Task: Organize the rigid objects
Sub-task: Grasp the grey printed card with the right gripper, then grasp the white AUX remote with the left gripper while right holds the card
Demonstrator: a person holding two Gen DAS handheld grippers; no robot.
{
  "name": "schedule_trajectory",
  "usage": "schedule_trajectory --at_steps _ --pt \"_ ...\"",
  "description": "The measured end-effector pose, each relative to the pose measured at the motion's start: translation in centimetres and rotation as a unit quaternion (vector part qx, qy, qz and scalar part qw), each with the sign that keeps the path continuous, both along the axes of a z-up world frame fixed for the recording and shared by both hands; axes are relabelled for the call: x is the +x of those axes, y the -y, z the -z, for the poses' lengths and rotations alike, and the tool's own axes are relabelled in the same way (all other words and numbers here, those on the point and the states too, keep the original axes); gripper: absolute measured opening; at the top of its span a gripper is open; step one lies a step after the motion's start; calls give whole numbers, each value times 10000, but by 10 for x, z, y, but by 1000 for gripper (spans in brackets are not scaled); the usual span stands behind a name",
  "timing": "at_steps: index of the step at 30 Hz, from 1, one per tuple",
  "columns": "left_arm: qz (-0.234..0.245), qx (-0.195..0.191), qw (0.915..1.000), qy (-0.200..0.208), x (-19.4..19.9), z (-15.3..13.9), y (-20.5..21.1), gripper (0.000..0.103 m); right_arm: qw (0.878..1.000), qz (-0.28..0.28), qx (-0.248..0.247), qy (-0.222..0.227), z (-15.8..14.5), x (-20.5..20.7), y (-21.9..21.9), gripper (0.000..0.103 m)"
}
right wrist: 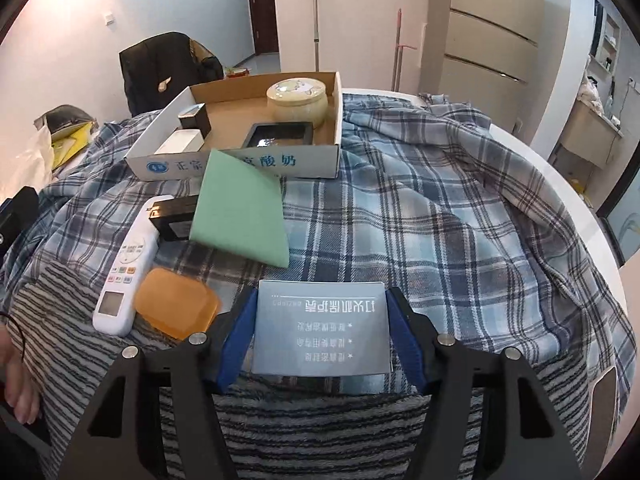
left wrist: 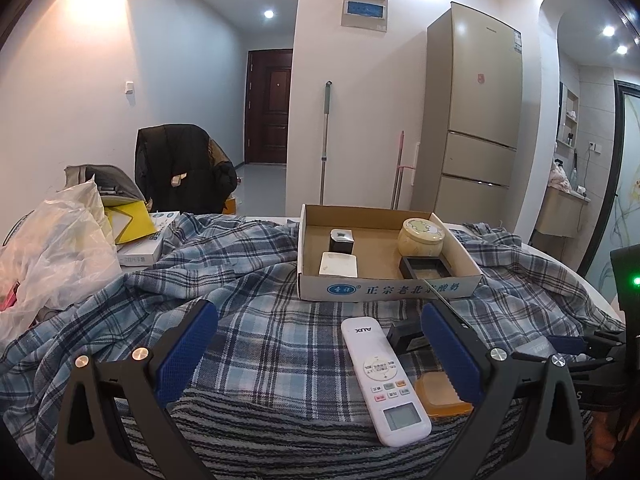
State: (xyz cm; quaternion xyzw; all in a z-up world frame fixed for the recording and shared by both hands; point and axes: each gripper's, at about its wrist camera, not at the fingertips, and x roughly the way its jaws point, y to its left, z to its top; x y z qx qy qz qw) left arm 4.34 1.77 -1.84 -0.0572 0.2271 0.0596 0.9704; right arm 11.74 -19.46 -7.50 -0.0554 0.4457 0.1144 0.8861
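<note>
Four items sitting in cardboard box (right wrist: 256,160) already. Right gripper (right wrist: 322,328) clamping grey-blue packet (right wrist: 322,330) just short of box — next carrying it over front wall. Left gripper (left wrist: 320,354) hanging wide, empty, around remote (left wrist: 386,380) nearer than box.

Both grippers, left gripper (left wrist: 320,348) and right gripper (right wrist: 322,332), were built of black angular frames, fitted with blue textured pads (left wrist: 186,354) and silver round screws (right wrist: 198,338).

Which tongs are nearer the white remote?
Left. The left tongs stand open astride the white remote; the right tongs, gripping a blue card, sit off to its right.
</note>
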Motion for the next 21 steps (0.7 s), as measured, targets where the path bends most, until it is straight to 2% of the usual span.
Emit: schedule_trajectory --at_steps 4,13,18,21 --pt "-32 -15 10000 -47 1 1 -2 103 9989 -25 -359 -313 14 6 -9 63" --pt "-25 -15 10000 -43 2 2 -3 103 9975 -66 -505 -483 21 6 -10 64" --pt "-12 -7 10000 -31 1 1 -2 103 9984 -26 -453 -334 16 4 -8 63" --pt "171 -66 9997 -169 5 0 -6 103 9997 34 -219 63 1 -2 -2 63"
